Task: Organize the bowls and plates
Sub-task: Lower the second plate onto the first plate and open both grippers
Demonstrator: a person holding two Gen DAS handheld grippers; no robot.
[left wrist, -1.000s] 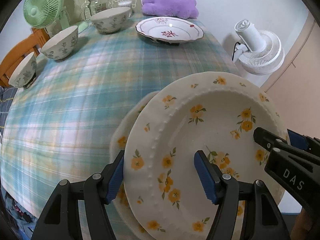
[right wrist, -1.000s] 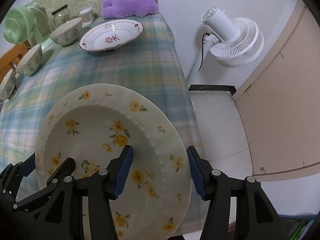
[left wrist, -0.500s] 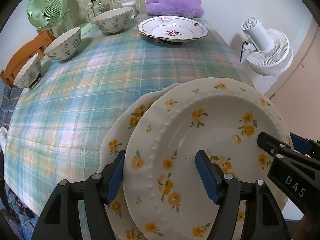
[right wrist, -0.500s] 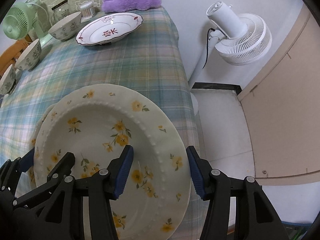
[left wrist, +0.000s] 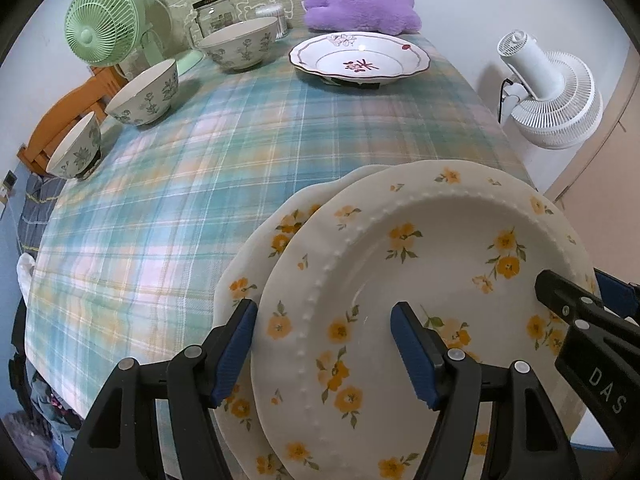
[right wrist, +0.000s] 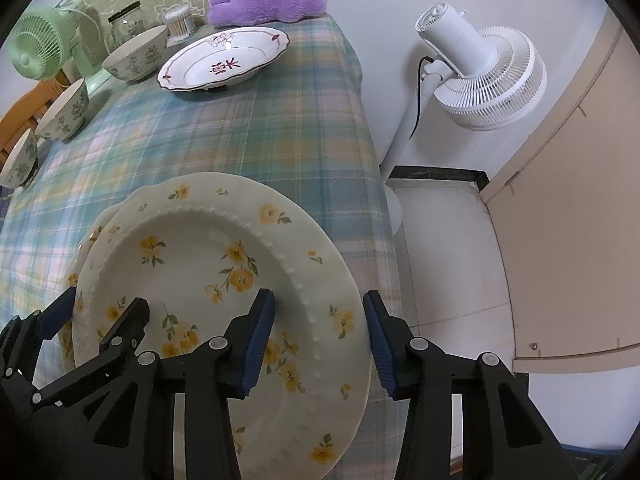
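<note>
Lowered onto its scalloped twin (left wrist: 256, 276), glossy floral plate (left wrist: 420, 280) sits between both grippers' released jaws, right's narrowing.

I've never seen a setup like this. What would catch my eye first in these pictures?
First, the big cream plate with yellow flowers close up at the near table edge, lying on a matching plate, its rim straddled by the left gripper and the right gripper. Beyond, on the plaid tablecloth, three floral bowls line the left side, and a purple plush cushion sits at the far end.
</note>
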